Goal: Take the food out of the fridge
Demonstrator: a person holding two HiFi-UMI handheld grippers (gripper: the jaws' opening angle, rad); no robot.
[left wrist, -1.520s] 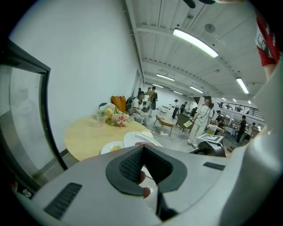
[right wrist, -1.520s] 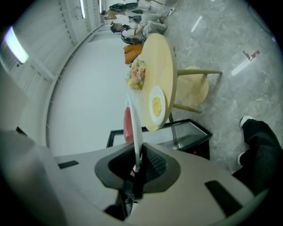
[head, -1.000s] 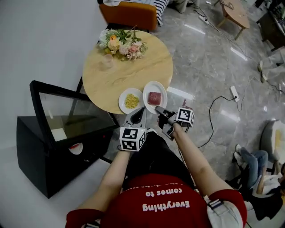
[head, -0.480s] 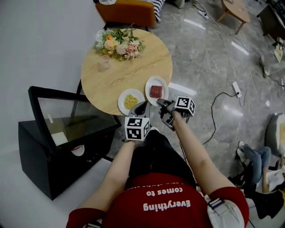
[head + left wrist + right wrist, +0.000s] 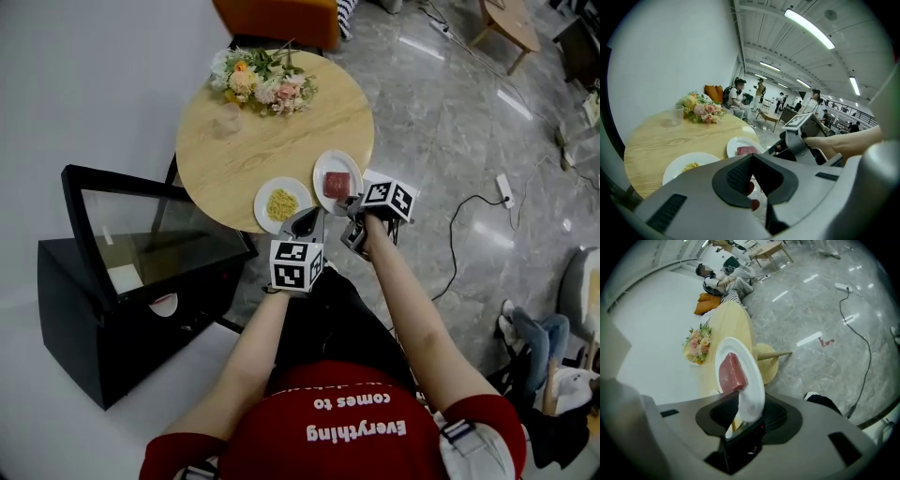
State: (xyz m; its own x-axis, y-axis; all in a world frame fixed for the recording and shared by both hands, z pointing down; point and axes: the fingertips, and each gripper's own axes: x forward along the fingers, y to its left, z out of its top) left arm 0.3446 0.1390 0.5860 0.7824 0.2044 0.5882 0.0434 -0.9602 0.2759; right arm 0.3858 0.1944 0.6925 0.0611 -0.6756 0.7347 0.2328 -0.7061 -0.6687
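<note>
On counter (image 5: 272, 141) near edge, meat plate (image 5: 323, 169) sitting straight ahead of right tongs (image 5: 350, 206), rim loose between them, tongs just been opening; left tongs (image 5: 311, 220) closed, empty. I'm judging: back straight out.

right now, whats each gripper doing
left gripper: closed, empty.
right gripper: open; jaws have just been opening, plate rim between them, not gripped.
</note>
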